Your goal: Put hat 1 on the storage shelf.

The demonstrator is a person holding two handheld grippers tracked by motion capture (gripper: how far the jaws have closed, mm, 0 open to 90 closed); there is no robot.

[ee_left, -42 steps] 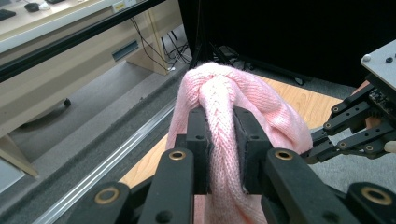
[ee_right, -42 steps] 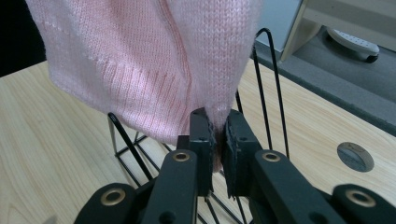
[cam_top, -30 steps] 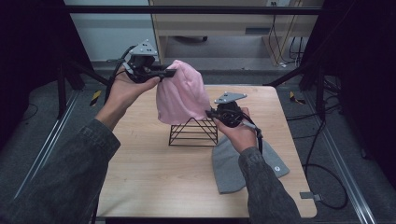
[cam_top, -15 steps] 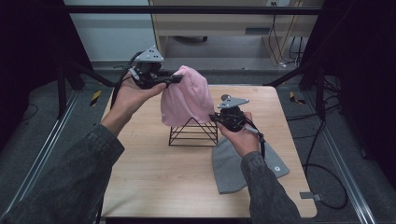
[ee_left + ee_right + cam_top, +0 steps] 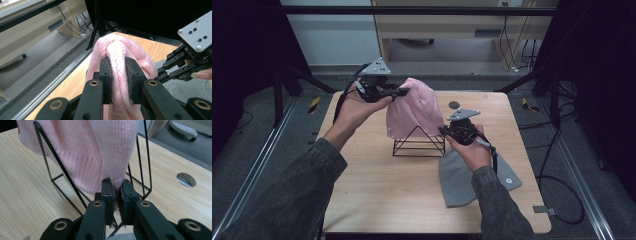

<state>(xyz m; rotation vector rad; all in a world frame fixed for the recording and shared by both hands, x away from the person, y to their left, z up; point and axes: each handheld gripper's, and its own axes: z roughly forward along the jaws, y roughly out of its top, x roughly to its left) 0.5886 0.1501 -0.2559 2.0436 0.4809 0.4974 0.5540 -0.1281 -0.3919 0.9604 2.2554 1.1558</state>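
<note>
pink beanie (image 5: 414, 112) lower over wire stand (image 5: 419, 142), both claws clamped on it

Dim room, evenly lit table

Soft overhead light brightens the table (image 5: 412, 200); surroundings fall to black. Shadows are faint, no glare. The high view is slightly soft; the close jaws in both gripper views blur.

Left gripper (image 5: 404, 92) raised, fingers clamped; right gripper (image 5: 443, 131) low, fingers clamped.
</note>
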